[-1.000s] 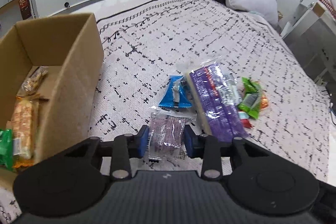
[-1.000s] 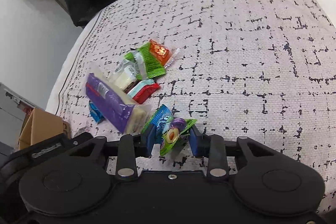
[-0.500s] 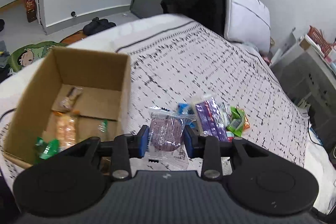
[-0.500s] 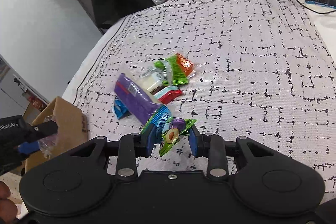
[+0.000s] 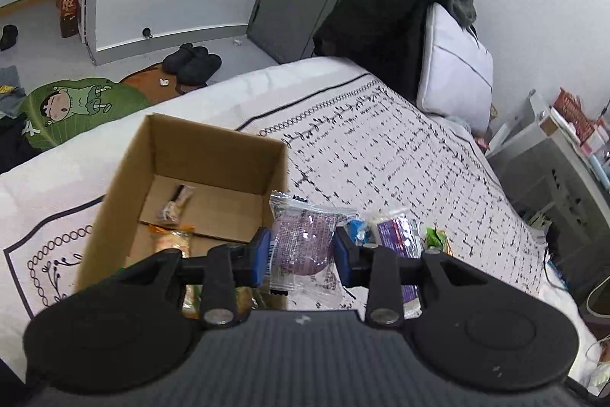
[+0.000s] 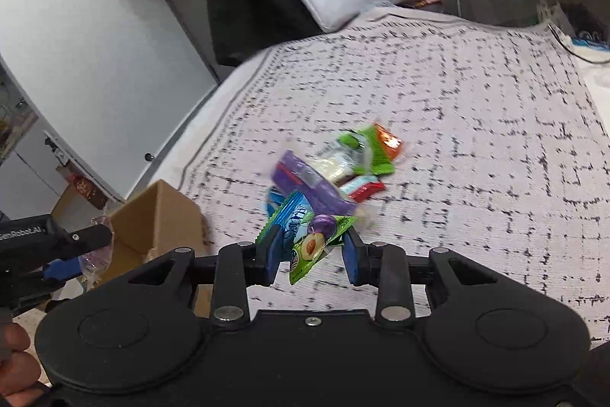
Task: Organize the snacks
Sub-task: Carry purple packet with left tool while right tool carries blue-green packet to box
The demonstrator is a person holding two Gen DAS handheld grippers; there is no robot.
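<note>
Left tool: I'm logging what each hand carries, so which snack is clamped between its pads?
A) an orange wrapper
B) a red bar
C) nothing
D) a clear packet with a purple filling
D: the left tool is shut on the clear purple packet, beside the cardboard box.

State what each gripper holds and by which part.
Left gripper: clear packet with a purple snack, held across its middle. Right gripper: green plum-print packet, held by its side edges.

"GenRobot.AI" — left gripper [image 6: 65,267] (side)
</note>
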